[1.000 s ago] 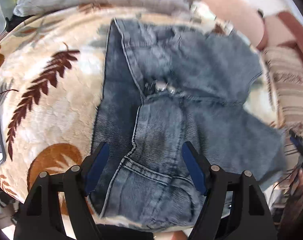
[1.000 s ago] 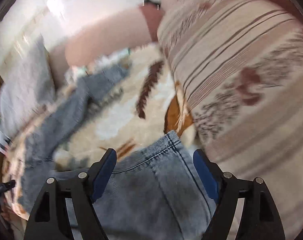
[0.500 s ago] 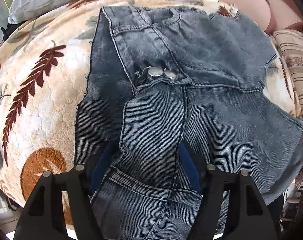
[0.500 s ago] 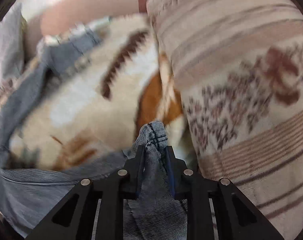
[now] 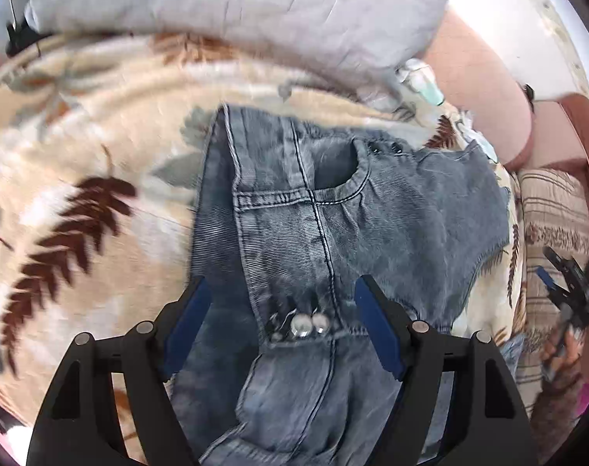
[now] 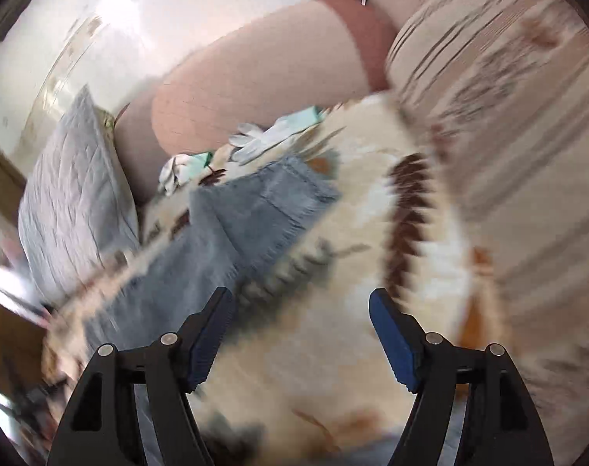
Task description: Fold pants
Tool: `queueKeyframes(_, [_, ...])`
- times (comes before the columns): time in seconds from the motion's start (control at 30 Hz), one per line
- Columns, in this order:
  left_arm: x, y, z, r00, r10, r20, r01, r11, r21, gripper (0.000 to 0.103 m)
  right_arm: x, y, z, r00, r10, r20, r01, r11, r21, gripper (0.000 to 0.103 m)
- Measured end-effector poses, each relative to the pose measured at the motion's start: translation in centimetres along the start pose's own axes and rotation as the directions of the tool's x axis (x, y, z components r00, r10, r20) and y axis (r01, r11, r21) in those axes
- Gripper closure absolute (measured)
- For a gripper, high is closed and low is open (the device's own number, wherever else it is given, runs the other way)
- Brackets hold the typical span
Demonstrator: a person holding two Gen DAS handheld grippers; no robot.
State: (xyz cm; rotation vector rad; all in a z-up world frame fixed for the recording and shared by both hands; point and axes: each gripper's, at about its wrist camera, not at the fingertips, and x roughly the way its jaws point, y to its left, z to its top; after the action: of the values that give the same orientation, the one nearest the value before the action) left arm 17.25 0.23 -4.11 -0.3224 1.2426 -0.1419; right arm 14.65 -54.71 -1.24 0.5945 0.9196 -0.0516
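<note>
Grey-blue denim pants lie folded over on a cream blanket with brown leaves. My left gripper hovers over them with its jaws opening. The pants' metal buttons lie below the gap and the pads do not touch the cloth. My right gripper is over the bare blanket, jaws opening, with nothing between them. One pant leg lies ahead of it to the left, in a blurred picture. The right gripper also shows at the right edge of the left wrist view, held by a hand.
A grey pillow lies at the far end of the blanket. A pink padded bolster runs behind it. A striped beige cushion rises on the right. White and teal gloves lie near the bolster.
The right gripper was shut on a denim edge half a second ago; it has let go and swung away over the blanket. The left gripper has moved forward along the pants and its jaws have widened.
</note>
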Motion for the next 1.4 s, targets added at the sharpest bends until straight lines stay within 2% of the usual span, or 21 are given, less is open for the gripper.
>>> queueKeyframes(0.13, [1.0,-0.7,0.0,1.000,-0.015,-0.006,0.015,1.000,0.017,0.026,7.6,-0.2,2.6,0.999,-0.002,-0.045,0.007,0.993,0.114,0.029])
queueKeyframes(0.23, [2.1,-0.9,0.7,1.000,-0.026,-0.015,0.026,1.000,0.014,0.026,11.2,-1.1,3.6,0.999,0.016,-0.036,-0.009,0.984,0.178,0.029])
queueKeyframes(0.3, [3.3,-1.2,1.4,1.000,0.004,-0.024,-0.004,1.000,0.013,0.026,12.8,-0.9,3.6,0.999,0.016,-0.044,-0.008,0.983,0.185,0.029])
queueKeyframes(0.33, [3.9,-1.3,1.7,0.999,0.024,-0.029,-0.024,1.000,0.010,0.026,12.8,-0.2,3.7,1.000,0.000,-0.015,0.002,0.989,0.145,0.032])
queueKeyframes(0.4, [4.5,-1.6,1.9,0.999,0.029,-0.038,-0.029,1.000,-0.005,0.027,12.7,0.8,4.3,1.000,0.010,-0.025,-0.008,0.998,0.068,0.094])
queueKeyframes(0.43, [4.3,-1.7,1.9,0.999,0.023,-0.024,-0.023,1.000,-0.009,0.028,12.3,0.9,4.6,1.000,0.020,-0.020,-0.019,0.998,0.054,0.099])
queueKeyframes(0.53, [3.8,-2.0,1.6,1.000,0.016,0.019,-0.016,1.000,-0.004,0.035,8.0,0.1,4.9,0.996,0.033,0.083,-0.036,0.999,0.028,0.099])
queueKeyframes(0.6, [4.8,-2.2,1.3,0.996,0.092,0.012,-0.092,0.995,0.026,0.038,6.5,-1.5,4.7,0.995,0.002,0.099,-0.007,0.999,0.047,0.099])
queueKeyframes(0.67, [5.5,-3.0,1.0,0.988,0.151,0.028,-0.153,0.984,0.087,0.039,7.3,-3.9,4.3,0.996,-0.079,0.037,0.075,0.994,0.084,0.099])
queueKeyframes(0.73, [5.0,-3.7,0.8,0.986,0.165,0.022,-0.166,0.978,0.123,0.040,8.5,-6.0,3.2,0.988,-0.146,-0.049,0.151,0.982,0.115,0.098])
queueKeyframes(0.77, [4.5,-3.5,0.8,0.989,0.144,0.005,-0.144,0.982,0.121,0.044,8.3,-6.6,2.7,0.987,-0.150,-0.060,0.156,0.980,0.120,0.098])
queueKeyframes(0.83, [3.0,-2.7,1.1,0.995,0.098,-0.004,-0.097,0.990,0.098,0.046,6.7,-6.8,2.8,0.991,-0.135,-0.025,0.137,0.982,0.132,0.092])
queueKeyframes(0.87, [1.9,-1.9,1.7,0.996,0.082,0.016,-0.083,0.993,0.085,0.046,5.5,-6.7,3.2,0.993,-0.118,0.010,0.116,0.983,0.139,0.090])
queueKeyframes(0.93, [-0.1,-0.7,3.0,0.995,0.076,0.065,-0.079,0.996,0.045,0.045,2.9,-5.7,4.6,0.991,-0.089,0.099,0.079,0.992,0.101,0.078])
queueKeyframes(0.97, [-0.8,-0.2,4.0,0.994,0.071,0.082,-0.073,0.997,0.014,0.043,2.4,-5.1,5.1,0.990,-0.085,0.117,0.076,0.994,0.076,0.059])
queueKeyframes(1.0, [-1.0,0.2,4.9,0.995,0.063,0.083,-0.063,0.998,-0.009,0.041,2.3,-4.1,6.0,0.990,-0.071,0.121,0.068,0.997,0.033,0.034])
queueKeyframes(1.03, [-0.9,0.6,5.9,0.996,0.047,0.072,-0.045,0.998,-0.035,0.037,2.9,-2.9,6.8,0.992,-0.075,0.100,0.076,0.997,-0.006,0.024])
queueKeyframes(1.1, [0.1,0.8,7.7,0.998,0.035,0.045,-0.032,0.997,-0.070,0.036,4.7,-1.2,8.1,0.993,-0.093,0.070,0.097,0.993,-0.060,0.020])
queueKeyframes(1.23, [2.7,0.7,9.9,0.999,0.008,-0.050,-0.013,0.994,-0.107,0.036,10.0,1.5,10.1,0.998,-0.062,0.001,0.062,0.994,-0.088,0.021])
queueKeyframes(1.33, [2.7,1.5,10.9,0.999,-0.017,-0.042,0.011,0.990,-0.140,0.036,12.8,2.4,10.9,0.995,-0.095,-0.018,0.092,0.987,-0.132,0.021])
queueKeyframes(1.4, [2.7,2.3,11.8,0.999,-0.029,-0.033,0.023,0.985,-0.169,0.030,15.0,3.0,11.7,0.992,-0.126,-0.020,0.121,0.978,-0.169,0.021])
